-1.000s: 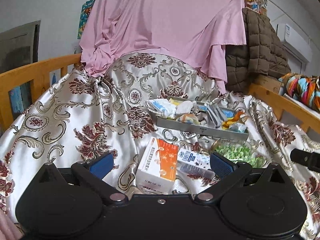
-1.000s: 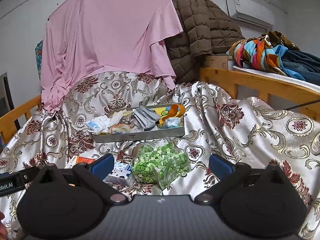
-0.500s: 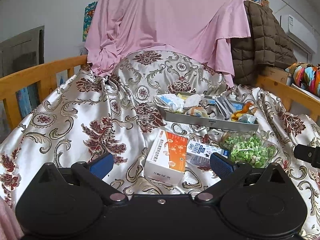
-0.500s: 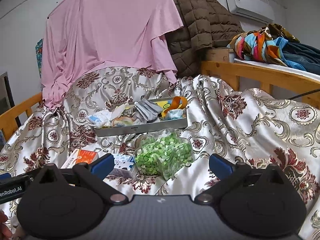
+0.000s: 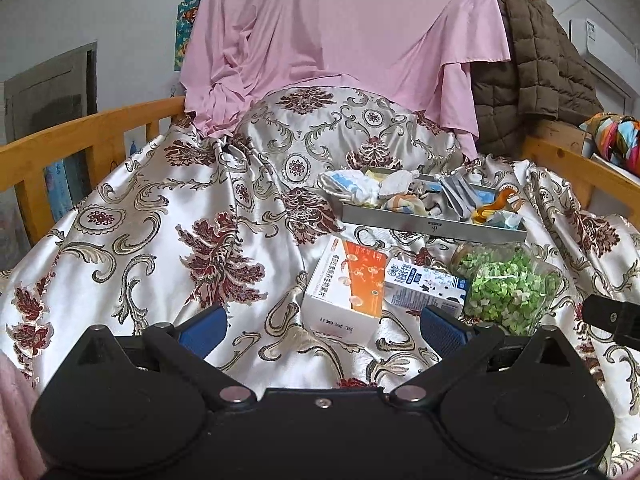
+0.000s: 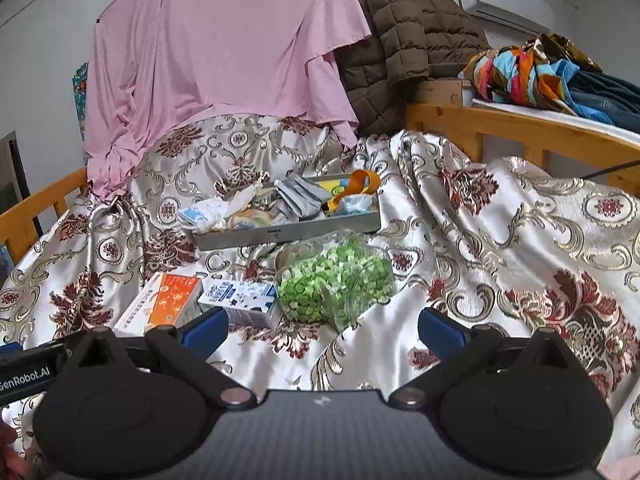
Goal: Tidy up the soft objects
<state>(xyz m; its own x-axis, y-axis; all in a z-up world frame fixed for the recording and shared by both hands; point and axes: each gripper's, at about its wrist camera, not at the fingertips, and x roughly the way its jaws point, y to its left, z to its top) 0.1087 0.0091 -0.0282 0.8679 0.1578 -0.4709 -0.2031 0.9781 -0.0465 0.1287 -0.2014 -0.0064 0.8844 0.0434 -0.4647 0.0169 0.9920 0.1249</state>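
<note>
Glossy satin bedspread (image 5: 168, 216) catching the light, woven with raised floral brocade, and on it a matt brushed-metal tray (image 6: 288, 232) heaped with crumpled cloth and paper scraps (image 6: 248, 210), while at six o'clock from the tray sits a clear, shiny plastic bag of green bits (image 6: 336, 280). At nine o'clock from the bag lie two smooth printed cardboard cartons, the orange-and-white box (image 5: 348, 288) and the blue-and-white carton (image 6: 240, 298). Behind it all hang a soft matt pink cloth (image 5: 340, 32) and a quilted brown jacket (image 6: 404, 40), with varnished wood rails (image 5: 80, 136) at the sides and matt black plastic on both grippers, the fingers (image 5: 204, 326) faced in blue.
</note>
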